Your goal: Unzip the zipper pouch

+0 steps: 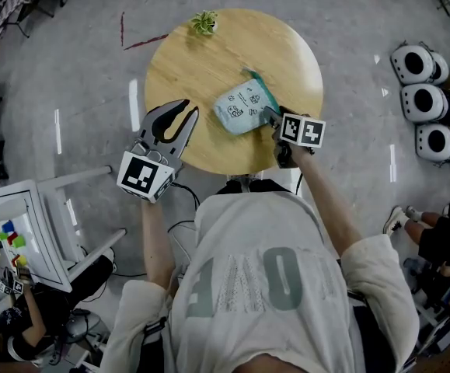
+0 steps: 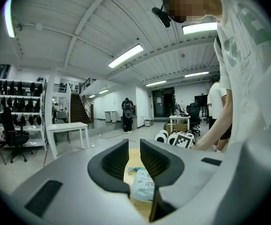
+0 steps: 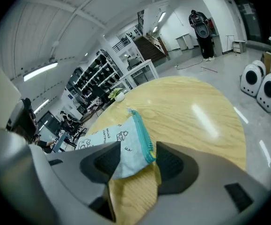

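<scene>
1. The zipper pouch [image 1: 242,106] lies flat on the round wooden bench [image 1: 209,61], a little right of the middle, with its teal zipper edge along its far-right side.
2. The right gripper [image 1: 270,115] comes in from the near-right side. Its fingers [image 3: 102,161] are released and stand apart, with the near corner of the pouch between them. The teal edge sits just beside the right-hand finger, and the fingers do not pinch the cloth.
3. The left gripper [image 1: 187,109] hangs over the near-left rim of the bench, well apart from the pouch. Its fingers are drawn nearly together with only a thin slit between them. Nothing is in the slit, and the pouch shows through it further off.
4. By my count there is one pouch, two grippers and one small potted plant [image 1: 204,23].
5. The plant stands at the far edge of the bench, well clear of the pouch.
6. From overhead, the right gripper's marker cube [image 1: 301,130] covers the pouch's near corner.
7. On the floor to the right sit three white round machines [image 1: 421,101] in a row. To the left stands a white side table [image 1: 30,208] with coloured blocks on it.
</scene>
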